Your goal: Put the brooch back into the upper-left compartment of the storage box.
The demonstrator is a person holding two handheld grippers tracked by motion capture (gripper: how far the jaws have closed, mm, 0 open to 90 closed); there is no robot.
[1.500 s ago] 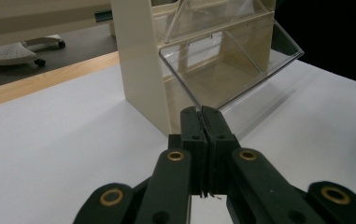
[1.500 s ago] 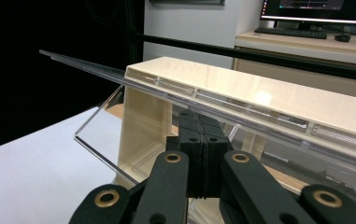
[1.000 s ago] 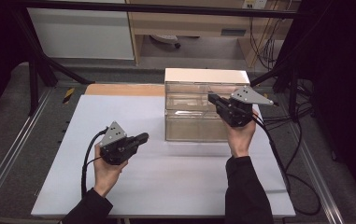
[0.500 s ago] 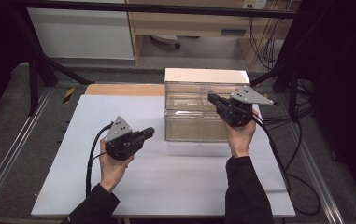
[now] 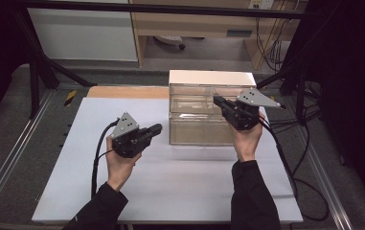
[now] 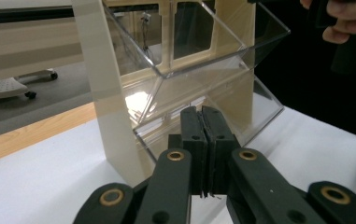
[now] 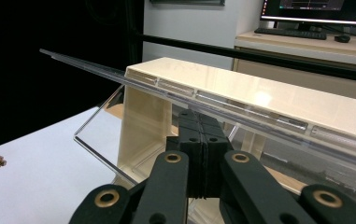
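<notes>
Approaching two-tier clear acrylic bin cabinet with cream frame (image 5: 209, 112): right tool (image 5: 220, 102) closed, empty, under upper flap; left tool (image 5: 157, 128) closed, empty, near lower bin. Next: lift flap.

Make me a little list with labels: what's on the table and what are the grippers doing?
Main thing: clear two-tier bin box with cream frame
Stands on: white table
Left gripper: shut, holding nothing, apart from the box, pointing toward it
Right gripper: shut, empty, at the box's upper tier under its raised clear flap
Box contents: none visible
</notes>
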